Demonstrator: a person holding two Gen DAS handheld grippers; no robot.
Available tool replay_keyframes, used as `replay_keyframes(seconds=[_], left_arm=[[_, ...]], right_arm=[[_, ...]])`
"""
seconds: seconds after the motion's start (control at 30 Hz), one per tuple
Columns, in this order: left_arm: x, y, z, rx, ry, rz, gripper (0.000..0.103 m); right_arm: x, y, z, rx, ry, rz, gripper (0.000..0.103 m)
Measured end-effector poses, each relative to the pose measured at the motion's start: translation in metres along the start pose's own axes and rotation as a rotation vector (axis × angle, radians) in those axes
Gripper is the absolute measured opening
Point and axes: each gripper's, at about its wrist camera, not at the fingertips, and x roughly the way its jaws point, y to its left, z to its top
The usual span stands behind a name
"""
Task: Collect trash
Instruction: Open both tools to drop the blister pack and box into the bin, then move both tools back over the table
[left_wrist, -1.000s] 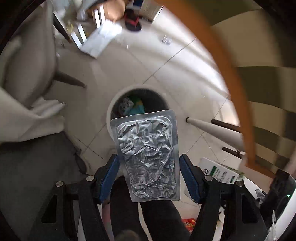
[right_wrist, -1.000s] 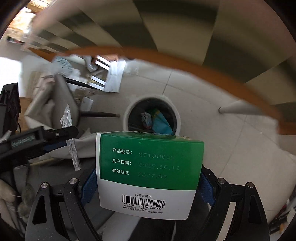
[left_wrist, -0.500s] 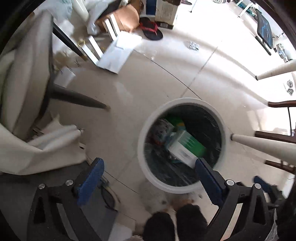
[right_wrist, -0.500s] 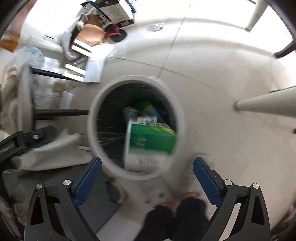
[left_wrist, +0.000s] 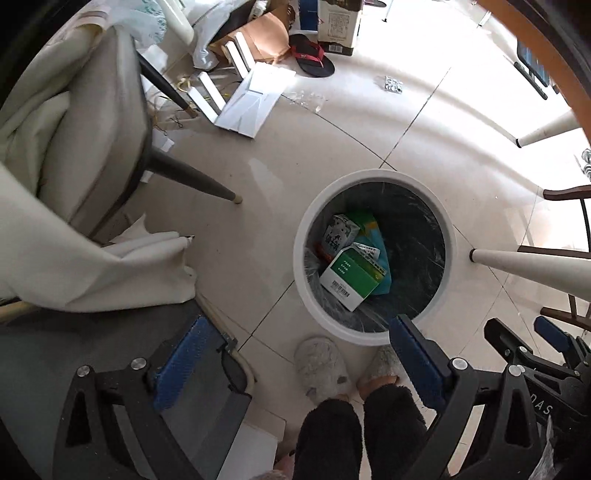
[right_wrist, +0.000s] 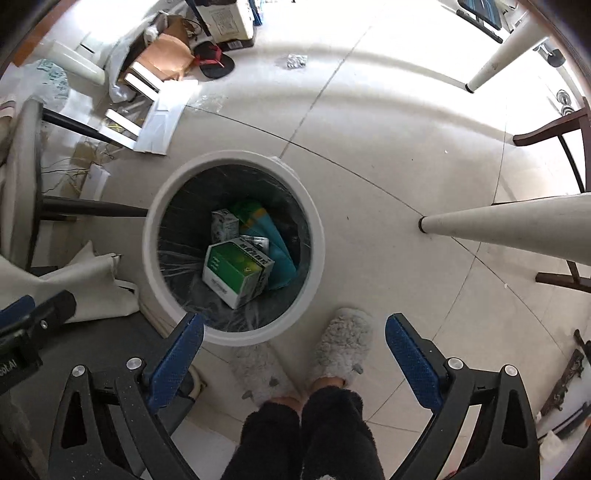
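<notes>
Both hand-held grippers, left (left_wrist: 297, 352) and right (right_wrist: 293, 349), hung wide open and empty above the white bin (right_wrist: 157, 254). The green box (right_wrist: 236, 271) lay inside it. Best next: lift clear, seeking remaining litter.

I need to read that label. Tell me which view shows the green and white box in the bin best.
The left wrist view: the green and white box shows its broad face and barcode. The right wrist view shows it at an angle, print unreadable.
</notes>
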Motion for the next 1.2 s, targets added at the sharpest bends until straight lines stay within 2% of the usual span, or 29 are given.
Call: replay_keyframes(seconds=[0.37,0.57,0.73,0.87,1.0,1.1,1.2], left_arm=[[-0.091,0.010,-0.023,-0.023,-0.027,-0.024,0.101],[-0.160,0.016,-0.039,-0.012,-0.044,-0.035,0.101],[-0.222,0.021,-0.052,0.011,-0.077,-0.011,0.101],[-0.282,0.021,-0.053,0.019,-0.136,-0.013,0.100],[-0.344,0.007,-0.038,0.033,-0.248,-0.026,0.101],[-0.380,-0.014,-0.017,0.049,-0.326,-0.003,0.101],[-0.404,-0.038,0.013,0.074,-0.379,0.024,0.101]], right_arm=[[-0.095,0.016,-0.013,-0.029,-0.041,0.020,0.100],[-0.170,0.019,-0.027,-0.039,-0.040,0.038,0.100],[-0.238,0.022,-0.038,-0.048,-0.048,0.070,0.100],[-0.300,0.023,-0.042,-0.031,-0.064,0.135,0.100],[-0.365,0.013,-0.030,0.027,-0.113,0.206,0.100],[-0.408,-0.013,-0.007,0.131,-0.164,0.238,0.100],[-0.439,-0.060,0.024,0.263,-0.214,0.238,0.100]])
